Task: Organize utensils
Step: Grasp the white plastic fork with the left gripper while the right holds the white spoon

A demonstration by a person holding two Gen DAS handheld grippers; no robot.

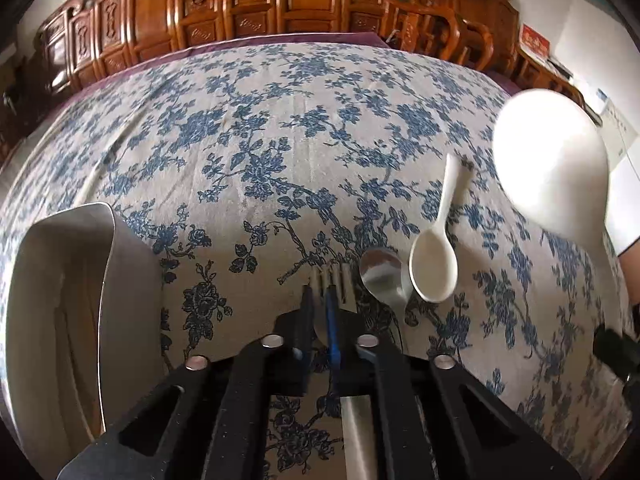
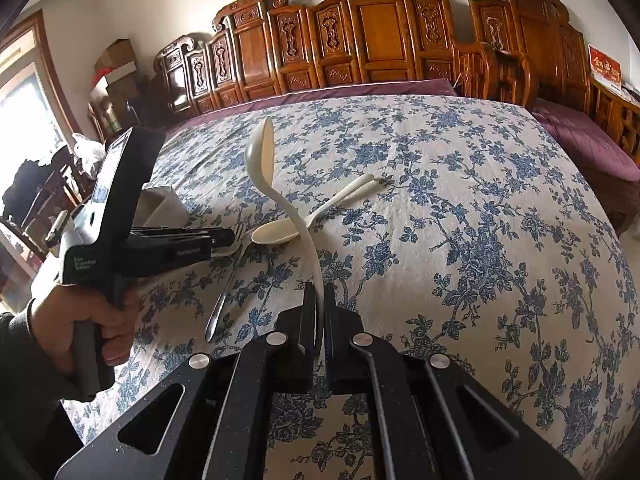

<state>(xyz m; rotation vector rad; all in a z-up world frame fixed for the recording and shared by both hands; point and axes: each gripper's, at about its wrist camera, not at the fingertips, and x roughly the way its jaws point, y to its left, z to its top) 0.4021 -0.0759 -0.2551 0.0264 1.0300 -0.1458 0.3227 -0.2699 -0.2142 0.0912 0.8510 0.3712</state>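
Gripping on both sides. Left gripper (image 1: 319, 292) has its fingers pressed together on a metal fork (image 1: 331, 278), tines sticking out just past the fingertips, the flat handle running back under the tool body. Right gripper (image 2: 319, 292) pinches the handle of a large cream ladle spoon (image 2: 262, 152), which stands up off the cloth with its bowl high in the air; from the left wrist view the same bowl (image 1: 550, 160) is a bright blob hanging above the table.

Landmark: small cream plastic spoon (image 1: 434, 270), lying on the blue floral tablecloth (image 1: 280, 160).
- Steel spoon (image 1: 382, 276) lies just beside it, bowls nearly touching or overlapping at the edge; cannot tell which.
- Fork tines sit just beyond the steel spoon, on the side away from the cream spoon.
- Metal container (image 1: 72, 300) stands well apart from it, past the fork, with its thin wall upright.
- Ladle handle crosses in front of it in the right wrist view (image 2: 280, 234); contact cannot be judged.

Carved wooden furniture (image 2: 360, 40) lines the far side of the table.
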